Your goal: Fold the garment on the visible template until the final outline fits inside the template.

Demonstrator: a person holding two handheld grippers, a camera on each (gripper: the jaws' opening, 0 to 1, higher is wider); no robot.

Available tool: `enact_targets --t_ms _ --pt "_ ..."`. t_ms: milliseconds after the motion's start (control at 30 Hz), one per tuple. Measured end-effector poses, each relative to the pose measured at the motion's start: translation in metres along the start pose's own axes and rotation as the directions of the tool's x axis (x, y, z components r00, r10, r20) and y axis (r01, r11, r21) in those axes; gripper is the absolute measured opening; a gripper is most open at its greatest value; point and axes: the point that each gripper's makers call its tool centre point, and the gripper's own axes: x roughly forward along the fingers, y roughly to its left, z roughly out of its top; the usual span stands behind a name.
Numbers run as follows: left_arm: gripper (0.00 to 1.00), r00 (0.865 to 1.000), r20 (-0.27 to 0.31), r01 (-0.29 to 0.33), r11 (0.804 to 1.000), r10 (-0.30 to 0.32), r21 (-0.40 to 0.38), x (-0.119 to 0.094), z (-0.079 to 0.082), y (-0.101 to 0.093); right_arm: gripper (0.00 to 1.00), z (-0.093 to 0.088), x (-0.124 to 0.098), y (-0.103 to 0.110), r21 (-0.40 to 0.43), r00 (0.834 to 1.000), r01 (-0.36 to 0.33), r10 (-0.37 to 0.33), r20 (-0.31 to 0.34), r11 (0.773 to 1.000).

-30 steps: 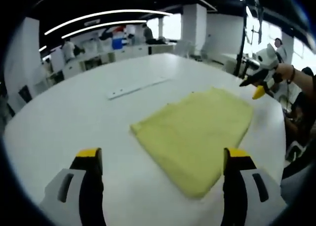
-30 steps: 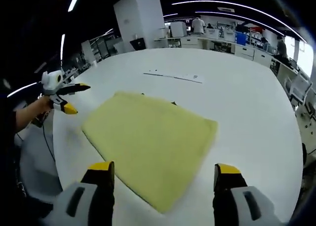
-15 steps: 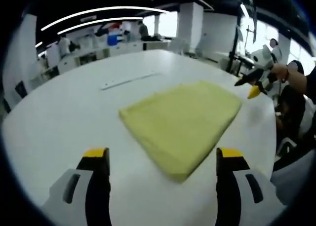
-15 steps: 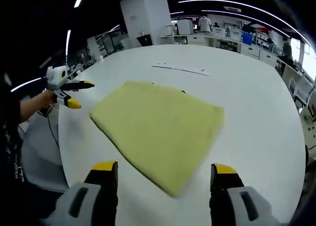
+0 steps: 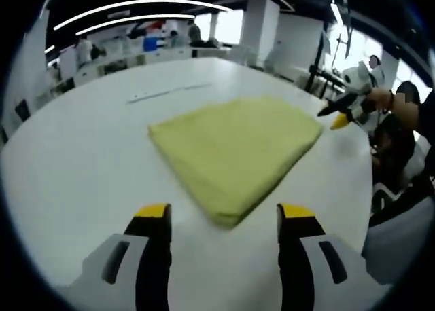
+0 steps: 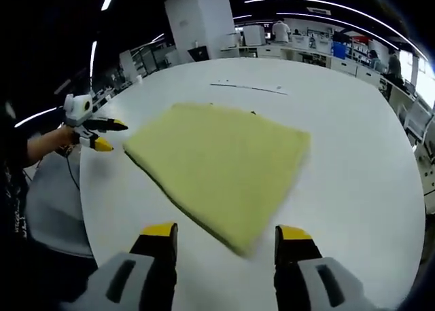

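My left gripper (image 5: 223, 219) sits low over the table (image 5: 81, 155), fingers spread and empty, and since a second ago the view has dropped so the near corner of the garment (image 5: 231, 151) now lies just ahead between the finger tips. My right gripper (image 6: 226, 238) has closed in the same way, fingers spread and holding nothing, the garment's near corner just beyond them. I judge both hands are only pulling back and resting: the cloth itself has not shifted. It lies flat mid-table as a tidy yellow rectangle, layered edges squared, no loose flaps. A dark template mark (image 6: 253, 112) peeks at its far edge, so the fold looks about finished. Farther off lies a pale strip (image 6: 248, 88)
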Motion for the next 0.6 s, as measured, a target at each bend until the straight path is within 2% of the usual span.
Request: enact_targets --t_ms 200,400,600 --pt "0.48 1.0 -0.004 0.007 0.999 -0.007 -0.042 0.002 -0.008 0.003 0.42 -0.008 0.002 -0.006 0.002 1.0 0.02 -0.02 -0.004 1.0" --pt "0.39 1.0 -0.017 0.014 0.999 -0.015 -0.041 0.005 -0.014 0.003 0.31 -0.014 0.007 -0.008 0.013 1.0 0.03 -0.03 -0.004 0.999" --pt "0.28 1.0 0.016 0.014 0.997 -0.013 -0.075 0.007 -0.011 0.004 0.24 -0.018 0.009 -0.01 0.021 0.999 0.036 -0.035 -0.005 0.999"
